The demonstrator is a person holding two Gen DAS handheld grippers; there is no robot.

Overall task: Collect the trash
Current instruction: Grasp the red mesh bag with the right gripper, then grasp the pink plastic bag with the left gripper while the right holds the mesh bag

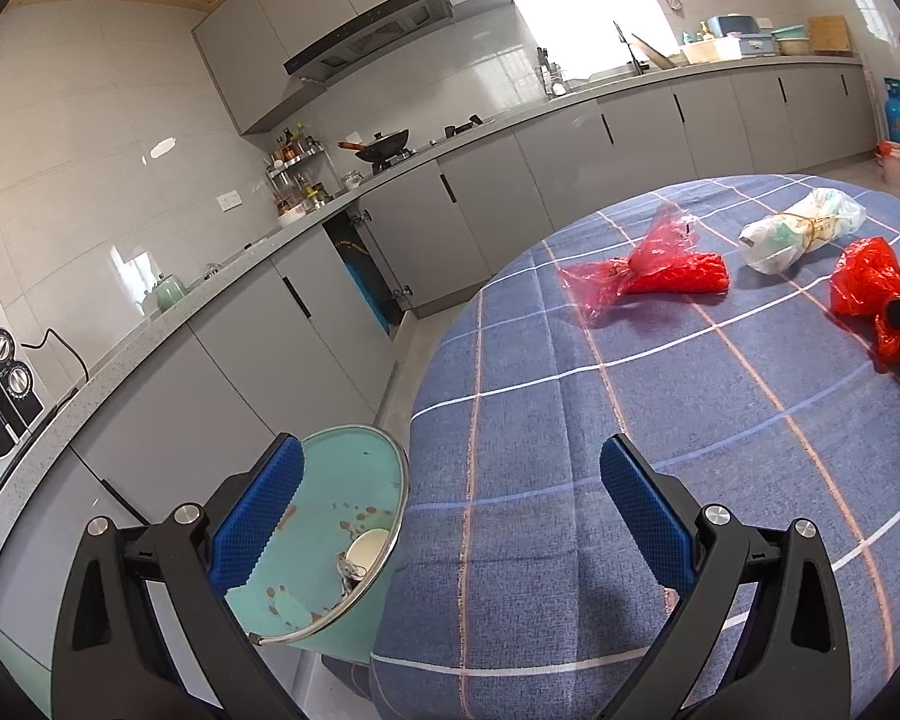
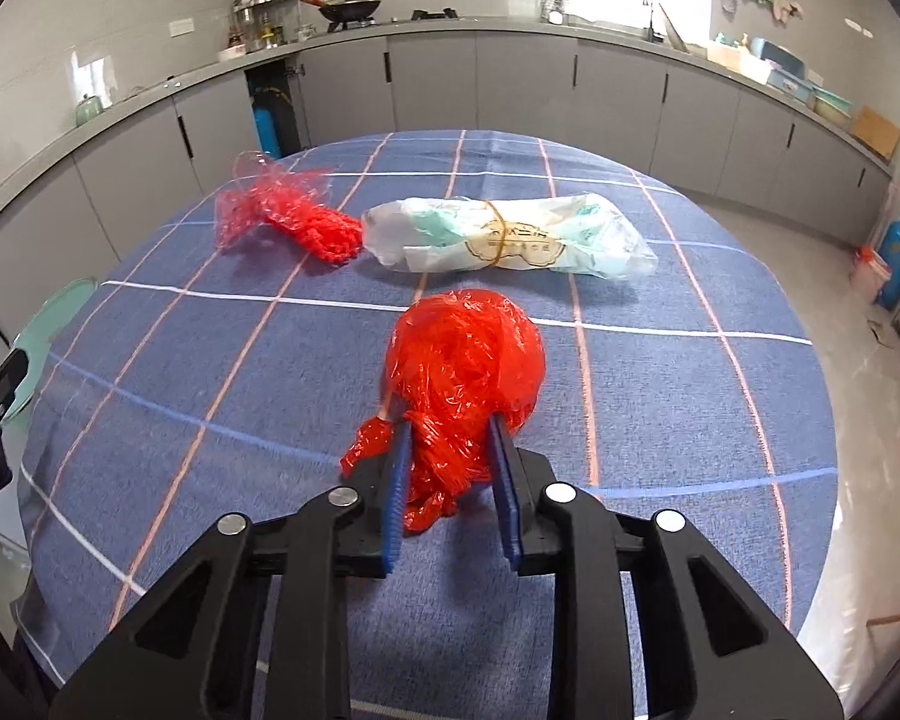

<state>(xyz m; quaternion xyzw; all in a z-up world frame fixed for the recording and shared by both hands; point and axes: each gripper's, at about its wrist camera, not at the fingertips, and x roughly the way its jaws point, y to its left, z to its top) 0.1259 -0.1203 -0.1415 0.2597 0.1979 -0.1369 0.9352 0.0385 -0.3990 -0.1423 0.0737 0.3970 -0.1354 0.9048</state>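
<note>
A crumpled red plastic bag (image 2: 465, 360) lies on the blue checked tablecloth (image 2: 270, 420), and my right gripper (image 2: 450, 420) is shut on its near end, blue pads pressing the plastic from both sides. The same bag (image 1: 867, 288) appears at the right edge of the left wrist view with the right gripper's black tip beside it. Farther back lie a red net bundle in clear red wrap (image 2: 297, 219) (image 1: 654, 270) and a white bag bound with a rubber band (image 2: 504, 234) (image 1: 804, 231). My left gripper (image 1: 450, 468) hangs open over the table's near edge, holding nothing.
A teal bin (image 1: 330, 516) with a metal rim stands on the floor left of the table, a white cup and scraps inside. Grey kitchen cabinets (image 1: 570, 162) and a counter run behind. A blue gas cylinder (image 2: 897, 264) stands on the floor at right.
</note>
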